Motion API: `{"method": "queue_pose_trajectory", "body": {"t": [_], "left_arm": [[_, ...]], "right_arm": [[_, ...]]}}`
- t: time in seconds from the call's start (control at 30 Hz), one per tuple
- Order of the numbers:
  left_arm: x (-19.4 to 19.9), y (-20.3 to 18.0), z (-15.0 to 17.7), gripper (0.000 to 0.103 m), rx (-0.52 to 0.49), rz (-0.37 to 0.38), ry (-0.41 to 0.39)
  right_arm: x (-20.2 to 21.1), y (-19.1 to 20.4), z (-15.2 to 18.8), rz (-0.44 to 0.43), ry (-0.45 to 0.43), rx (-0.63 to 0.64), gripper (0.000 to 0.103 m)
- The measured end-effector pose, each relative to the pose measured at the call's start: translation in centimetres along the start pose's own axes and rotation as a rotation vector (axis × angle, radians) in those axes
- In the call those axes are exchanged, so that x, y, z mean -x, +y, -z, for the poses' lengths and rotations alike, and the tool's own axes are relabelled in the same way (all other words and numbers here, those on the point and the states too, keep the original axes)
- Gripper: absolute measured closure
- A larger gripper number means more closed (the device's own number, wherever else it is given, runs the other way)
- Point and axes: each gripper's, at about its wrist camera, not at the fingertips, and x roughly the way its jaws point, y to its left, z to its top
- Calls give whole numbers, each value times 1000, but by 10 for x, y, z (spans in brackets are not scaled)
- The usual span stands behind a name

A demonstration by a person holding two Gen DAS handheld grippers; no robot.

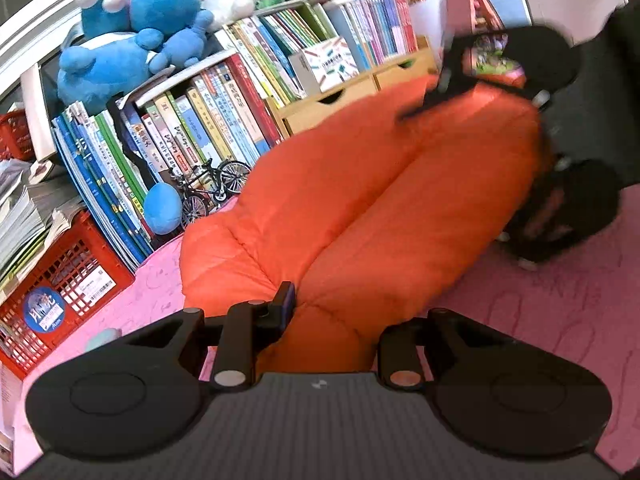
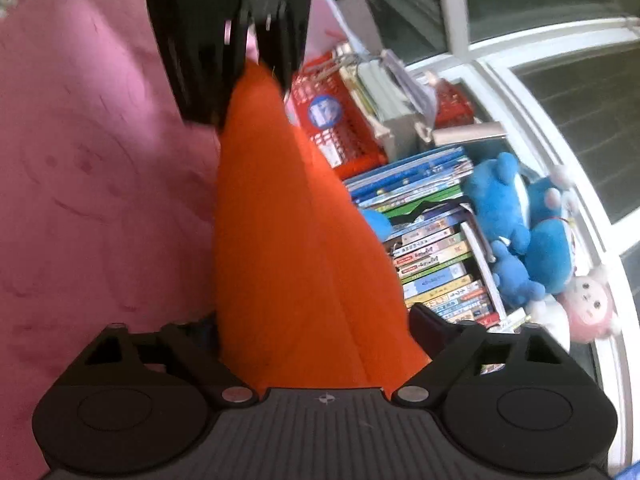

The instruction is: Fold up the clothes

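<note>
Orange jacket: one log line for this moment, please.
orange jacket | stretched between claws | left claw shut on one end | right claw shut on other | above pink cover

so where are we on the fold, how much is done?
Done: the orange garment looks doubled lengthwise, a crease running down its middle. In hand: the left gripper and the right gripper each grip an opposite end, holding it stretched above the pink cover. Left: at least bringing the ends together and laying it flat.

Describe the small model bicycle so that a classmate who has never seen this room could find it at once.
Start at the bookshelf behind the pink surface. At its foot, left of the orange garment, stands the model bicycle. It alone has thin spoked wheels; the blue plush toy beside it is soft and round.
</note>
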Motion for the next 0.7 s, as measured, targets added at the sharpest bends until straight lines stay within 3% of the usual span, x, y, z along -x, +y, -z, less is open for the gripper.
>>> {"method": "queue_pose_trajectory", "body": {"t": [0.03, 0.13, 0.27, 0.57, 0.7], "left_arm": [[2, 2, 0, 81, 9, 6, -8], [5, -1, -1, 80, -14, 4, -18], [13, -31, -7, 74, -143, -93, -12], [23, -82, -25, 60, -411, -176, -55], [23, -109, -29, 34, -551, -136, -115]], "right_arm": [[-9, -3, 4, 4, 28, -8, 43], [-19, -1, 19, 28, 71, 14, 52], [-17, 0, 24, 45, 77, 14, 66], [-14, -3, 20, 54, 71, -41, 71], [-10, -2, 19, 57, 64, -53, 72]]}}
